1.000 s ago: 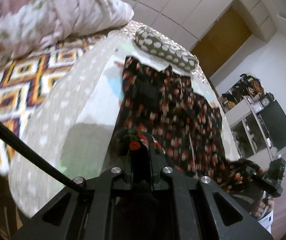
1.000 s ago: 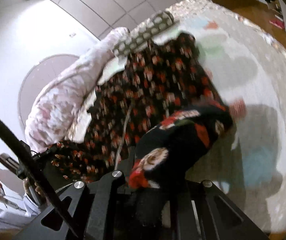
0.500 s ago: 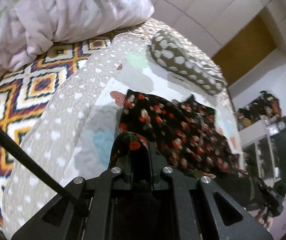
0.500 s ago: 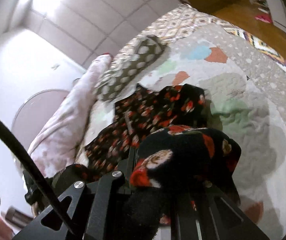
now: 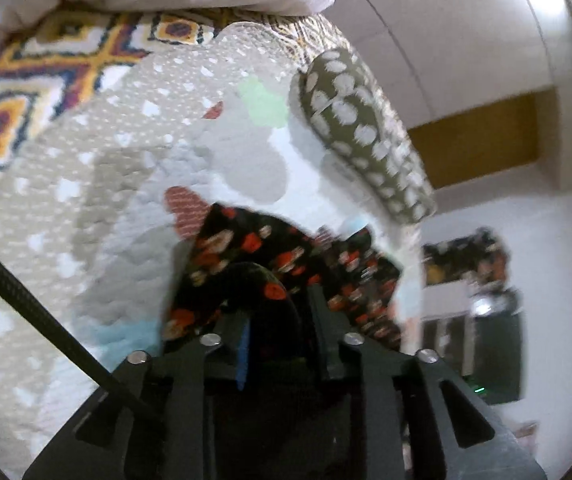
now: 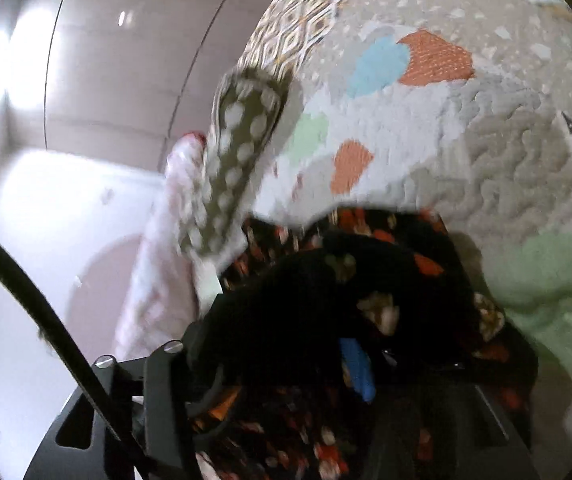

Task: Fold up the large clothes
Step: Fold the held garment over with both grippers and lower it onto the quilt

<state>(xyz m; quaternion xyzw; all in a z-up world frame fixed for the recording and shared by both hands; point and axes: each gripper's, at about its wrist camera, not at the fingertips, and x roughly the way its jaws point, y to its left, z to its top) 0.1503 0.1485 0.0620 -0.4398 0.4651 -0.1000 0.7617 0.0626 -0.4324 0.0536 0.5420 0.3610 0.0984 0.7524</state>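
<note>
Black floral-print soft garment [image 5: 286,264] lies bunched on a quilted pastel-patch bedspread [image 5: 134,208], its near edge pinched in both the left gripper [image 5: 276,312] and right gripper [image 6: 365,360] at six o'clock; uneven pulling could skew the fold.

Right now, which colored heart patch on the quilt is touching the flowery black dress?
The red striped heart patch in the left wrist view: the black floral dress overlaps its lower edge. The pale green patch sits apart, up near the olive polka-dot pillow.
</note>
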